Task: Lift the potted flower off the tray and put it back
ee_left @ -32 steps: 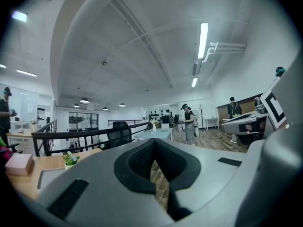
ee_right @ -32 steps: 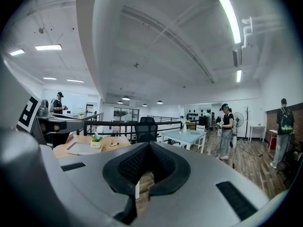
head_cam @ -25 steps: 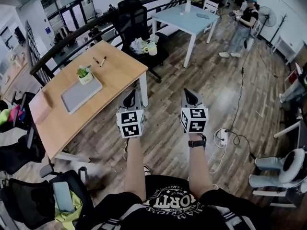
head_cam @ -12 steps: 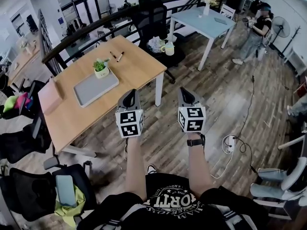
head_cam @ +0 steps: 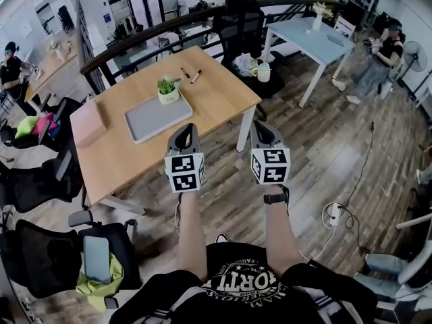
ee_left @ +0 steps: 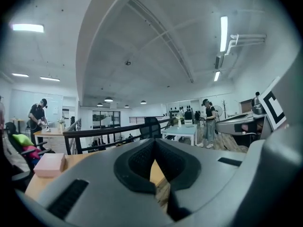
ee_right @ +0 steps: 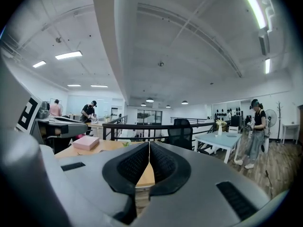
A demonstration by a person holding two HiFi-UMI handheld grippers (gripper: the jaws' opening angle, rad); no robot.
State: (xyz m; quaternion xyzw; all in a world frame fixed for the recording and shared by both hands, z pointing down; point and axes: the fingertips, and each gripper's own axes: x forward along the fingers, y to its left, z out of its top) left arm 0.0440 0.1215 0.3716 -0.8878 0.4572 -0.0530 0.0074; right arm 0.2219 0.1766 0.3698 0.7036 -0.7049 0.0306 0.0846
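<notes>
Task not started. Pot (head_cam: 168,92) upright at far edge of tray (head_cam: 155,119) on surface (head_cam: 219,93), untouched. Left gripper (head_cam: 183,129) and right gripper (head_cam: 262,128): jaws pressed together, empty, short of surface. Left to do: reach, lift, set back.

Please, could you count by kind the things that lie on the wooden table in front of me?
Flat grey rectangular tray: 1
Small green plant in a white pot: 1
Slim dark pens: 2
Flat pink box: 1
Total: 5
</notes>
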